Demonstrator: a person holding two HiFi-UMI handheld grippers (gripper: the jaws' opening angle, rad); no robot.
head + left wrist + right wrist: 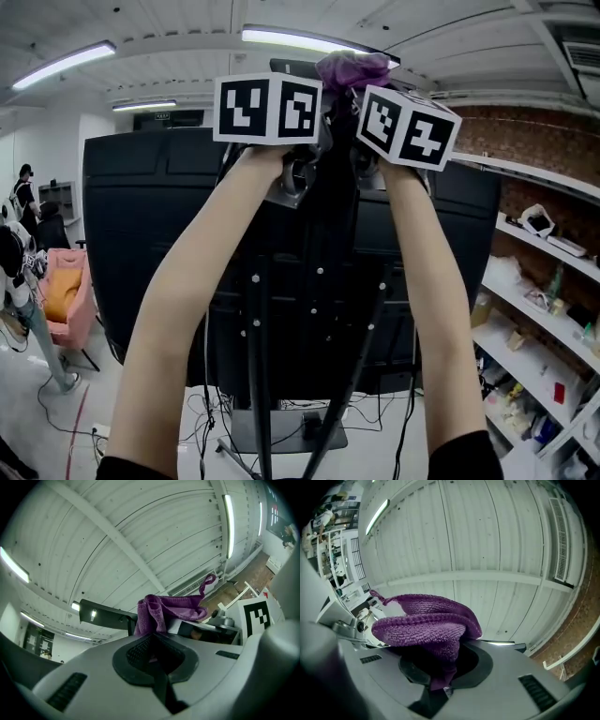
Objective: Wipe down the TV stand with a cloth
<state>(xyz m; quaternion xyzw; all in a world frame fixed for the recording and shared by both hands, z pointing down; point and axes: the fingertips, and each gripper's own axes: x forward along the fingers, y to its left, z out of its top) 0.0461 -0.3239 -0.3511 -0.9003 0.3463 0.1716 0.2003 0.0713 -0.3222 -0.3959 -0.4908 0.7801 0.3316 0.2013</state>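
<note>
The left gripper (pixel 152 641) is raised high. Its jaws are drawn together, and they appear to nip the hanging edge of the purple cloth (pixel 164 609) right at their tips. The cloth sits bunched up between the two grippers, above the dark back of the television (pixel 150 234) and well clear of the TV stand (pixel 260 375) below. To the right, the right gripper (pixel 440 667) is clamped on a thick fold that runs down into its jaws.

The cloth looks light, soft and floppy (a looped, towel-like weave), so it should mould to the stand's bars and not slip. A hold on a doubled fold, as the right gripper has, seems best, leaving a loose pad free to wipe with.
</note>
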